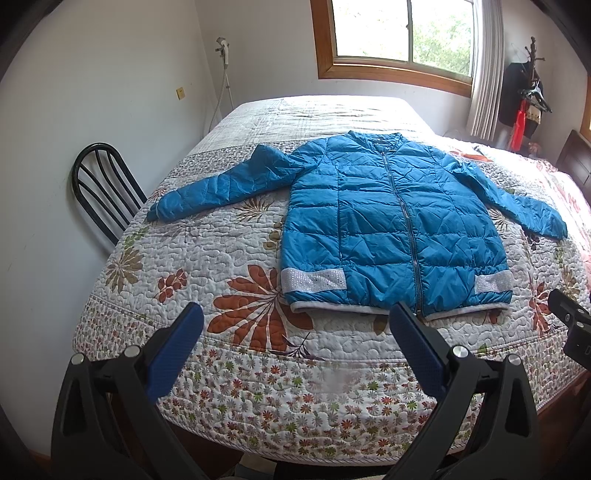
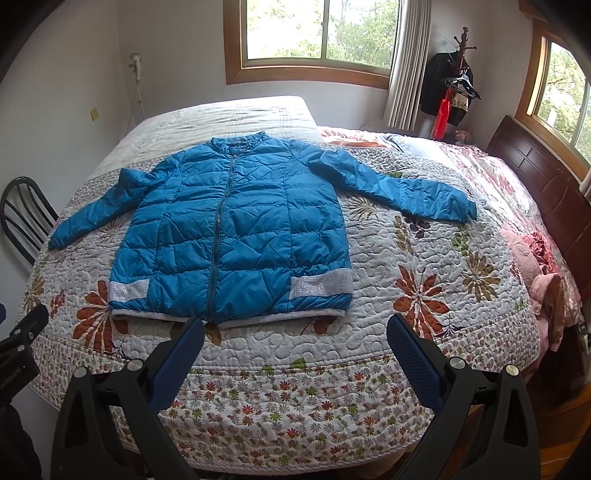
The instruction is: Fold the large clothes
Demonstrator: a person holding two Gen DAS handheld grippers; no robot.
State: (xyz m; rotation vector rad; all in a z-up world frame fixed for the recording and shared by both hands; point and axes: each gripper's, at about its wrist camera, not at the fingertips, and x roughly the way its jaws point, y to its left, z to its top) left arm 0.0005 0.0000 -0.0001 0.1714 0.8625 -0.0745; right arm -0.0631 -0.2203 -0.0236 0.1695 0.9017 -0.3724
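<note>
- The left gripper (image 1: 295, 319) has its jaws spread wide, nothing between them. Its blue pads (image 1: 175, 352) hang above the near edge of the bed, not touching the quilt or the coat as far as the view shows.
- The right gripper (image 2: 295, 325) is the same deal: spread wide, holding nothing, hovering just short of the hem.
- The blue puffer jacket (image 1: 388, 221) lies flat and face up on the floral quilt (image 1: 240, 369), zipped shut, collar pointing toward the window (image 1: 399, 33) and hem toward the grippers.
- Both sleeves are stretched out to the sides. The left sleeve (image 1: 221, 184) reaches toward the black chair (image 1: 103, 184) beside the bed, the right sleeve (image 2: 406, 188) angles out toward the dark headboard (image 2: 535, 166).
- Two silvery sparkly bands (image 2: 321, 284) sit low on the front, one each side of the zipper.
- From the left wrist view, a bit of the other gripper's black body pokes in at the right edge.
- A coat rack (image 2: 458, 74) with dark clothes stands in the far corner.
</note>
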